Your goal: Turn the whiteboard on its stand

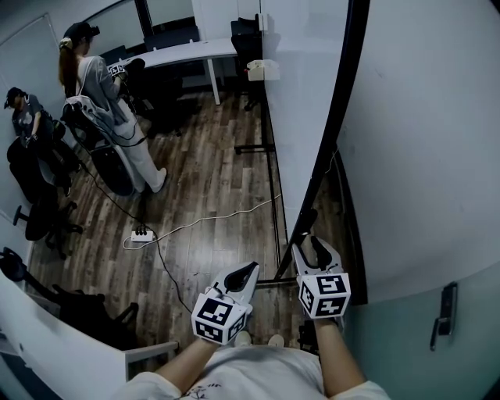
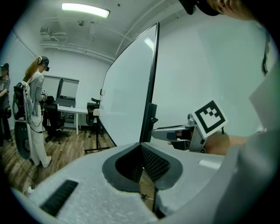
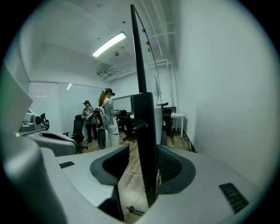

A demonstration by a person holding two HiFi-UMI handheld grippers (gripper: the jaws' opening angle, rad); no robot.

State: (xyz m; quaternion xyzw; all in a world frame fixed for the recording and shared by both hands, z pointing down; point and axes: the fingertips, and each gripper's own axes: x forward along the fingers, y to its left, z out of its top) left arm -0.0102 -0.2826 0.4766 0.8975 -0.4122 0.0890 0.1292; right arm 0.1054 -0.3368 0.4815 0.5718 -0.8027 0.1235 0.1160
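1. One whiteboard (image 1: 306, 101), upright on its stand (image 1: 251, 148). The head view sees it nearly edge-on, running from 12 o'clock down to the centre. Its white face is toward 9 o'clock, and its black edge frame (image 1: 336, 117) is toward the wall (image 1: 422, 156) at 3 o'clock.
2. The right tool (image 1: 313, 244), at 5 o'clock in the head view, is at the lower end of the edge frame. In the right gripper view its jaws stand apart with the edge frame upright between them. There is a clear gap on the 9 o'clock side. The 3 o'clock pad (image 3: 168, 164) looks to be just beside the frame, but contact is not certain.
3. The left tool (image 1: 244, 275), at 6 o'clock, is just beside the right tool on its 9 o'clock side and apart from the whiteboard. Its jaws are together at the tips, with nothing between them.
4. One floor (image 1: 203, 180) of wood-pattern planks.
5. One white cable (image 1: 226, 212), running from under the whiteboard toward 8 o'clock to a power strip (image 1: 141, 234).
6. One white table (image 1: 187, 53) at 11 o'clock, at the far end of the room, with a black chair (image 1: 246, 39) beside it.
7. One standing person (image 1: 109, 94) at 10 o'clock, and one seated person (image 1: 23, 117) at 9 o'clock.
8. One ceiling light (image 2: 85, 9), lit, at 11 o'clock in the left gripper view.
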